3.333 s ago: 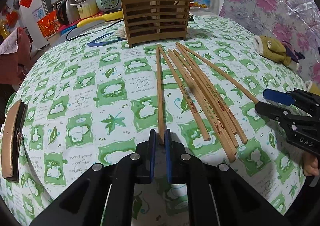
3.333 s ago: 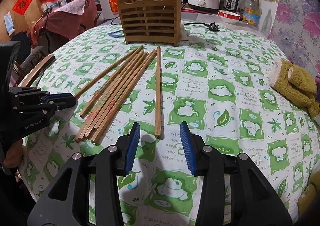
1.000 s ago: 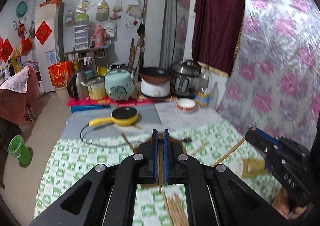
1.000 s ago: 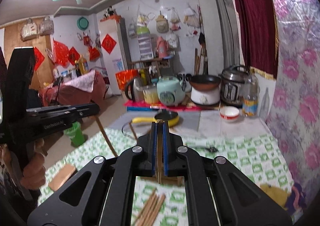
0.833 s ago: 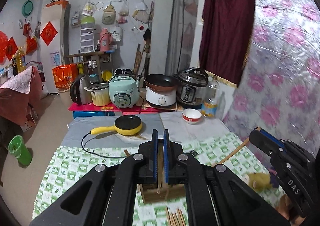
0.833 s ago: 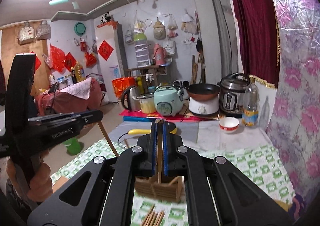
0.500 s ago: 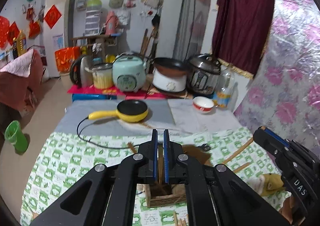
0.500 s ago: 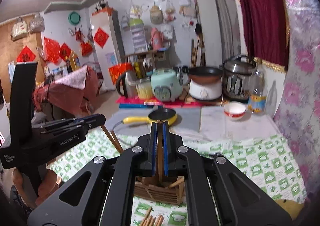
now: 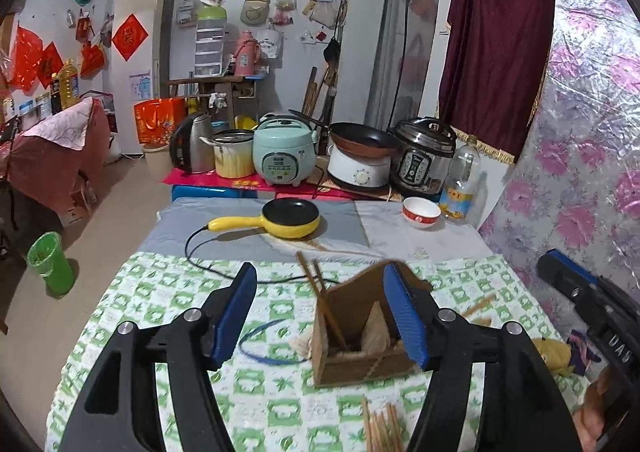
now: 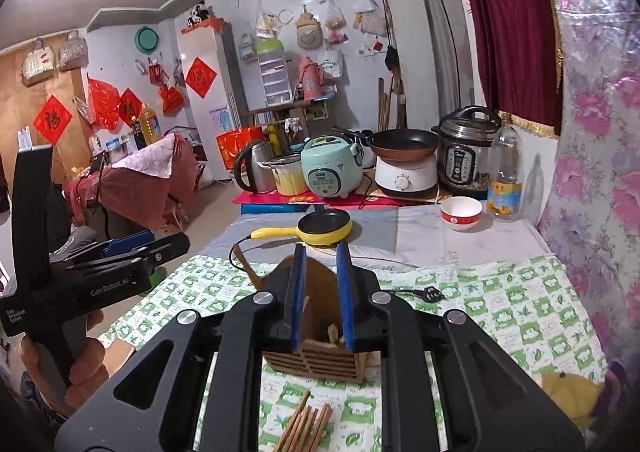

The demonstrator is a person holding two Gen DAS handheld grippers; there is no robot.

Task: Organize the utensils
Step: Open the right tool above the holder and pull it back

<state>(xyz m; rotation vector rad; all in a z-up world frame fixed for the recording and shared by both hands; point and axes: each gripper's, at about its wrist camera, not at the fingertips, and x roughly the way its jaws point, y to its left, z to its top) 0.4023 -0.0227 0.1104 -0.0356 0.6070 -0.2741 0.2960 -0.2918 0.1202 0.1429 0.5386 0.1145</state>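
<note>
The left gripper (image 9: 320,316) is spread wide, its blue pads far apart with nothing between them. It hangs above the green-and-white checked table (image 9: 168,292), and the wooden holder (image 9: 356,336) sits below, seen through the gap toward the right-hand pad. Two chopsticks (image 9: 320,292) stand tilted in the holder's left compartment, their tips poking up above the rim.

The right gripper (image 10: 322,292) is partly open, a narrow gap between its pads, and it holds nothing. It hovers over the same holder (image 10: 316,360), whose slatted front shows just beneath the pads. One chopstick (image 10: 246,264) sticks out at a slant to the left of the holder's peaked back.

A bundle of loose chopsticks (image 10: 306,428) lies flat on the table in front of the holder, near the lower edge of both views. Beyond the holder sits a yellow pan (image 9: 290,218) with its black cord trailing across the cloth.
</note>
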